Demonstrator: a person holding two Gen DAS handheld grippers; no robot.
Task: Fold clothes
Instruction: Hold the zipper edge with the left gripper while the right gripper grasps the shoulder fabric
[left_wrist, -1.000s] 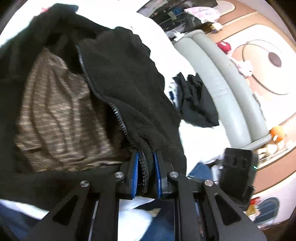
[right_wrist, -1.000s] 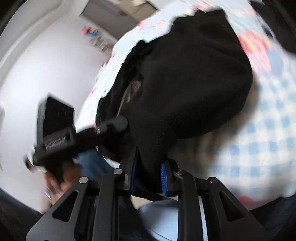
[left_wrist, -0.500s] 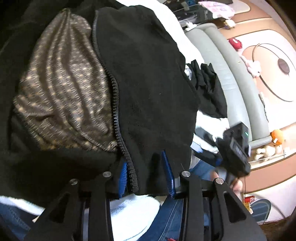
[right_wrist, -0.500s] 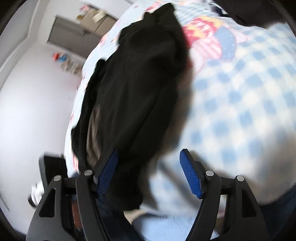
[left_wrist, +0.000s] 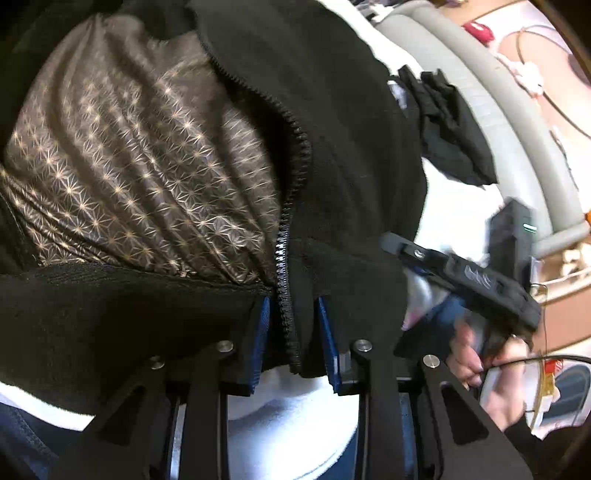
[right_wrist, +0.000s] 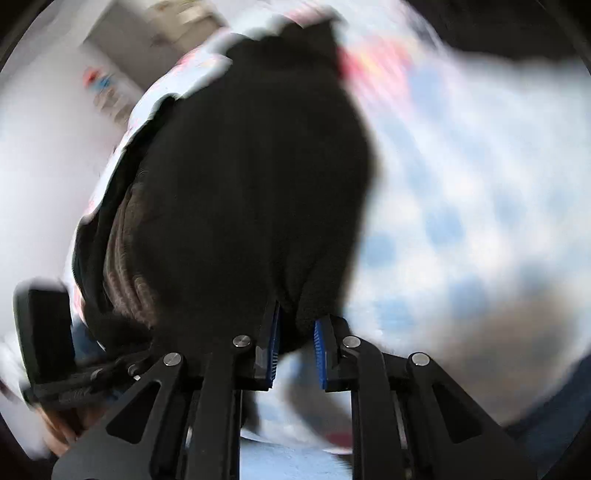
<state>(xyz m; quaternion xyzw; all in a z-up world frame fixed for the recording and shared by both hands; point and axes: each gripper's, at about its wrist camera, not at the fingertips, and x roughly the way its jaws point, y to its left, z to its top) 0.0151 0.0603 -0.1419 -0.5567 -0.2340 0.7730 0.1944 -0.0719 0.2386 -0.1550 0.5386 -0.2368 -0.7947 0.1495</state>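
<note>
Since the right gripper (right_wrist: 295, 349) let go and is closing again on the jacket (right_wrist: 255, 177) hem, left gripper (left_wrist: 291, 341) closing on the zip edge (both lower now), fold's being laid down.

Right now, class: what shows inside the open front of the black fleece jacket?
Inside the black fleece jacket, a brown lining with a gold star pattern shows beside the zipper. Fleece covers the rest.

A blue-and-white checked bedspread (right_wrist: 461, 206) with a red patch near its far end covers the bed. Beside it runs a grey padded rail (left_wrist: 491, 122), and beyond that a beige play mat (left_wrist: 554, 74) with a small red toy (left_wrist: 478, 31).
</note>
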